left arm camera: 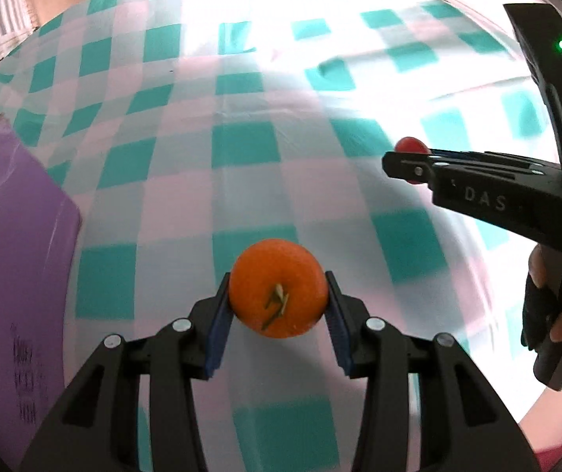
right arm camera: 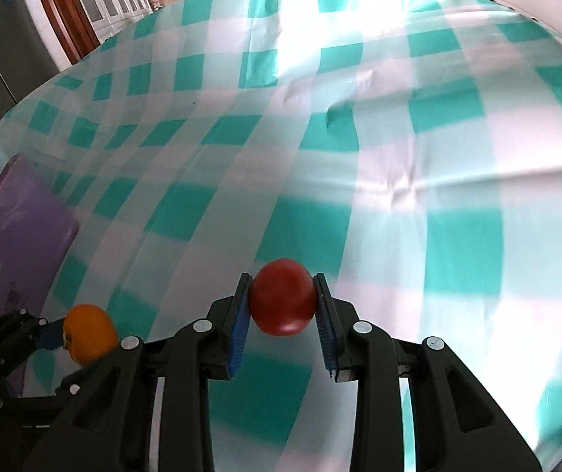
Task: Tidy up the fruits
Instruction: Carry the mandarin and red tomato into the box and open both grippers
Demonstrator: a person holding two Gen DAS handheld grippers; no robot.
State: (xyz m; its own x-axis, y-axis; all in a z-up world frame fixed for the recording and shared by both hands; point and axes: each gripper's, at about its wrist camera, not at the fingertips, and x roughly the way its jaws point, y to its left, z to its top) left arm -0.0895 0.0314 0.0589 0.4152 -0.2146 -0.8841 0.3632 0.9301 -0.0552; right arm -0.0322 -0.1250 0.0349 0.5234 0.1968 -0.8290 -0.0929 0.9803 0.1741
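Purple tray [left arm camera: 13, 259] lies left of both our loaded grippers
Left gripper [left arm camera: 277, 295] clamps the orange [left arm camera: 278, 287], nearer the tray; right gripper [right arm camera: 283, 303] pinches the red fruit [right arm camera: 283, 297]

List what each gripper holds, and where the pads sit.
Left gripper: orange, pinched across its sides, stem end facing the camera. Right gripper: red fruit, pinched across its sides.
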